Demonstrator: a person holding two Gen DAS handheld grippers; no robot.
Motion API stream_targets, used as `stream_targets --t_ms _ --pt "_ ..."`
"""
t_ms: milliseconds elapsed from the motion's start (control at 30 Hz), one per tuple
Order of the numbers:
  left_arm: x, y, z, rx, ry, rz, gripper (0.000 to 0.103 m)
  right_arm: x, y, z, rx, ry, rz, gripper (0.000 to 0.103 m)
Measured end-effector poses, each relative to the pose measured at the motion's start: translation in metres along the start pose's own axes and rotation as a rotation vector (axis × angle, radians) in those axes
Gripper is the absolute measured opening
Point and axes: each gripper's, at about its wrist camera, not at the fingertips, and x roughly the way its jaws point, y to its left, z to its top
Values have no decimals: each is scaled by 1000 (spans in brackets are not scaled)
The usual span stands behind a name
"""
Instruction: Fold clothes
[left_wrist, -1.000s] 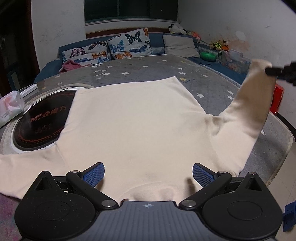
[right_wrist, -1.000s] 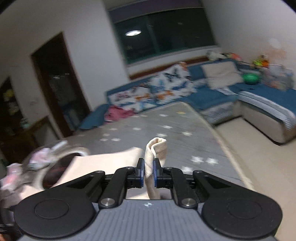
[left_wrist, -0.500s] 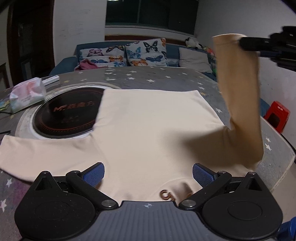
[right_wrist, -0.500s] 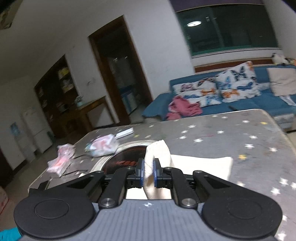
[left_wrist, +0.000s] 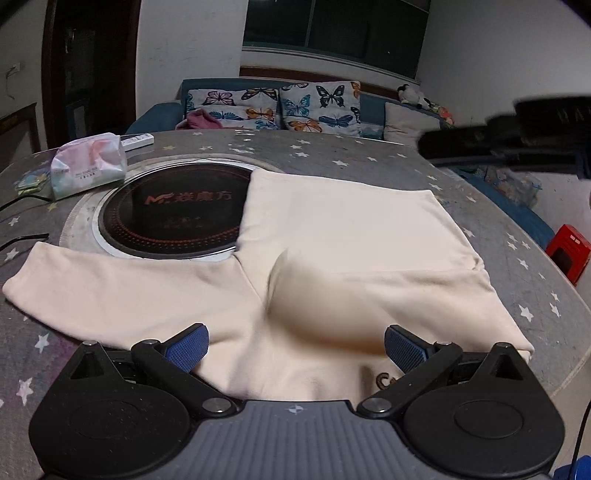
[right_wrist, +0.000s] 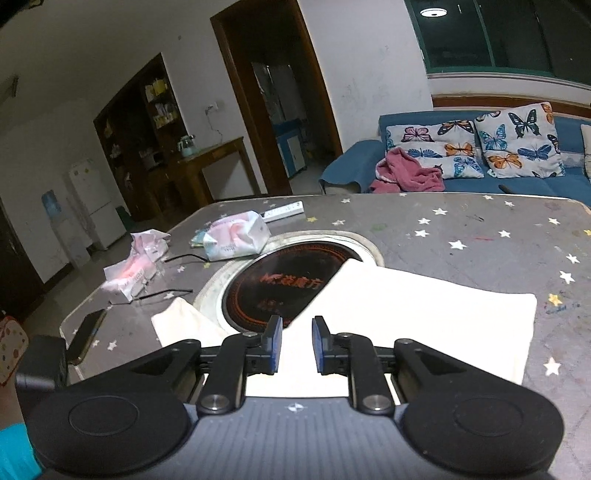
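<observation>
My right claw, jaws just parted and empty, hovers over the cream long-sleeved sweatshirt, its unfolded sleeve stretching toward nine o'clock, nearer my wide-open left claw.

The right gripper hangs over the cream garment, its jaws have just been opening, and nothing sits between the blue pads now. The garment lies flat on the star-dotted counter, one edge overlapping the round black cooktop set into it. A sleeve end pokes out to the left. Beyond the cooktop sit a tissue pack, a crumpled pink wrapper and what looks like a phone near the counter's edge. Behind, a blue sofa carries butterfly cushions and a pink cloth.
</observation>
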Motion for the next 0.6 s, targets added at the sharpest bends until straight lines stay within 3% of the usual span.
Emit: stream_targets --t_ms 167,333,467,600 --pt "-3 -2 5 9 -29 -9 103 -11 -24 -11 -46 42 -105 17" --pt "1 9 13 -8 -50 28 103 -16 -48 -42 -168 154 -191 17" --pt "6 25 21 -57 -48 74 103 -13 -55 -62 -229 213 -180 26" --pt "11 35 23 -74 -36 117 103 -6 -57 -66 -285 218 -160 33"
